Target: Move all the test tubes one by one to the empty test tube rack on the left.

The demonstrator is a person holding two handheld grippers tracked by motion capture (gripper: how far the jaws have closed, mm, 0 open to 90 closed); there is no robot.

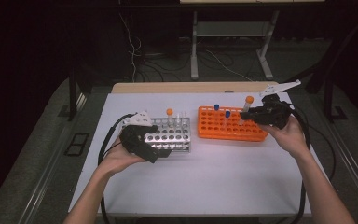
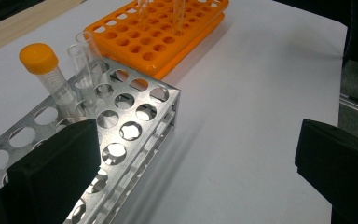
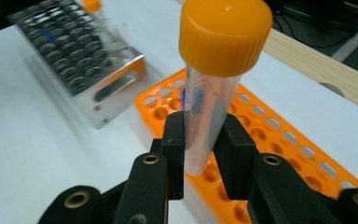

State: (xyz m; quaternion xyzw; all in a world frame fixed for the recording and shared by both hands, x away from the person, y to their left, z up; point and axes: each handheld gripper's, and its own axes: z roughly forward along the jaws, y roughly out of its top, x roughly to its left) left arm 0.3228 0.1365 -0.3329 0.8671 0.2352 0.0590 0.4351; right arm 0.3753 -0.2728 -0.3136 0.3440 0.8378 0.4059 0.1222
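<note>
Orange-capped tube (image 3: 212, 93) — a clear plastic centrifuge tube — sits pinched between the black fingers (image 3: 175, 140) of the right gripper (image 3: 200, 154), held upright above the orange rack (image 3: 279, 140), its lower end hanging over the holes rather than seated in one. In the high view the same tube (image 1: 247, 106) rides at the rack's far right end. I judge it light and stiff, with a smooth wall that could slip or tilt in the grip; the hold on the barrel well below the cap looks like the sound place, since the cap is wider and rounded.

Outward from there: the orange rack (image 1: 230, 123) also holds two blue-capped tubes (image 1: 216, 107), standing toward its middle. To its left on the white worktop (image 1: 214, 177) stands one metal rack (image 2: 121, 135), carrying one more orange-capped tube (image 2: 51, 74) and two clear uncapped tubes (image 2: 86, 60) just beside it. So the count is two racks, two orange-capped tubes, two blue-capped, two bare.

The left gripper (image 1: 142, 140) rests at the metal rack's near end — its fingers (image 2: 51, 172) spread wide, nothing between them.
</note>
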